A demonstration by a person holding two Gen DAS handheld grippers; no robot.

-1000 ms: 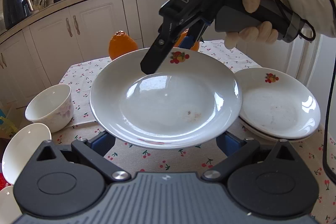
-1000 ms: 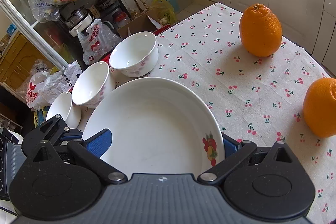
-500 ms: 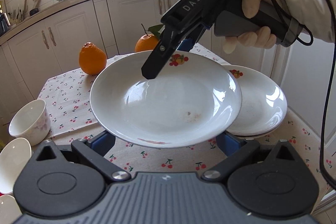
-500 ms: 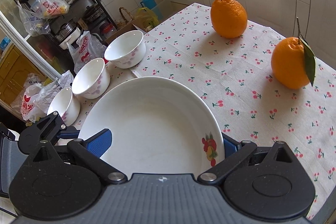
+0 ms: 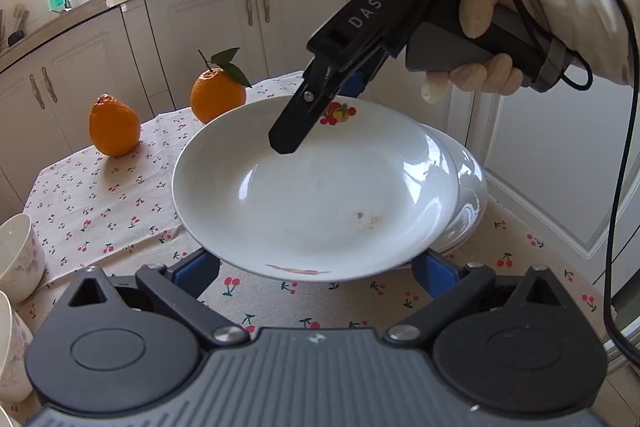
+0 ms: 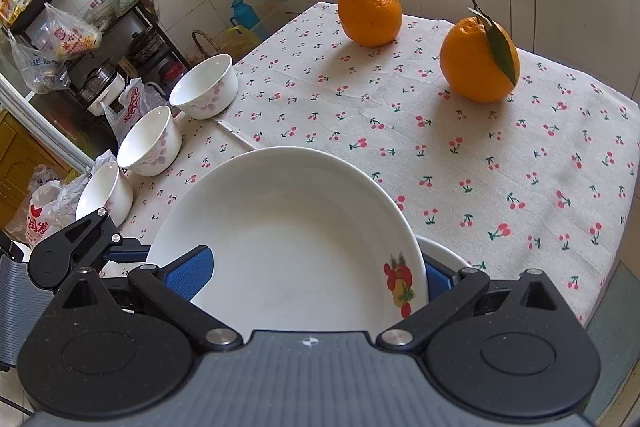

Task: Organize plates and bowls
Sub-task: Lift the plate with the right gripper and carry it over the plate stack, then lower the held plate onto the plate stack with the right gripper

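A white plate with a fruit motif is carried above the cherry-print surface, held from two opposite sides. The right tongs pinch its far rim beside the motif, one finger lying over the upper face. The left tongs meet the near rim with blue pads to either side of it; the rim hides the contact, so whether they clamp or merely steady the plate cannot be told. The plate hangs over the stacked plates at the surface's right edge, probably so it can be lowered squarely onto them. Three bowls wait in a row along the opposite edge; two oranges stand well apart.
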